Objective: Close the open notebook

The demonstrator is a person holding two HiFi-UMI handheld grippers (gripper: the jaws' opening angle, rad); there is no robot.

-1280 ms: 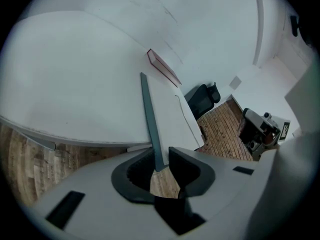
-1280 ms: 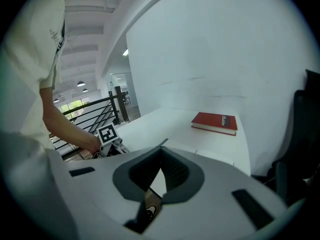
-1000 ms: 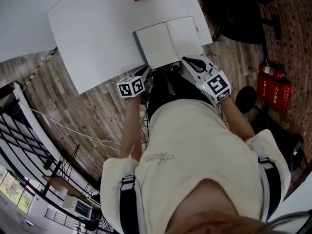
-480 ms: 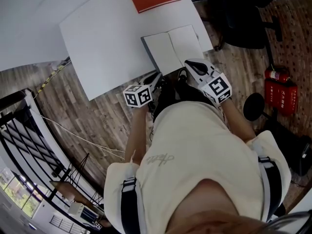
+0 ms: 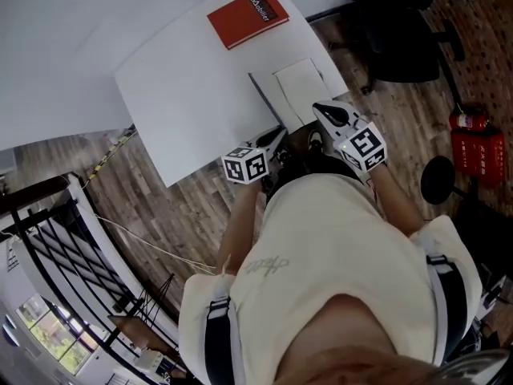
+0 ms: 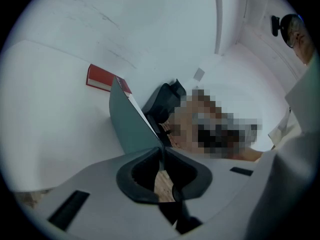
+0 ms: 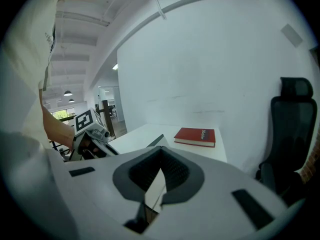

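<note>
Things on the table (image 5: 184, 87)
Notebook (image 5: 300, 87) at the near edge, book (image 5: 248, 18) behind it, chair (image 5: 401, 38) right of the table.

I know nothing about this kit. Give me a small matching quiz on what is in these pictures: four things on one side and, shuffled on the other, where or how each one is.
Things:
1. book
2. notebook cover
3. chair
4. extinguisher

Places and states:
A. raised on edge, pinched by the left gripper
B. red, on the floor
C. red, flat on the table
D. black, beside the table

Pairs: 1-C, 2-A, 3-D, 4-B
</note>
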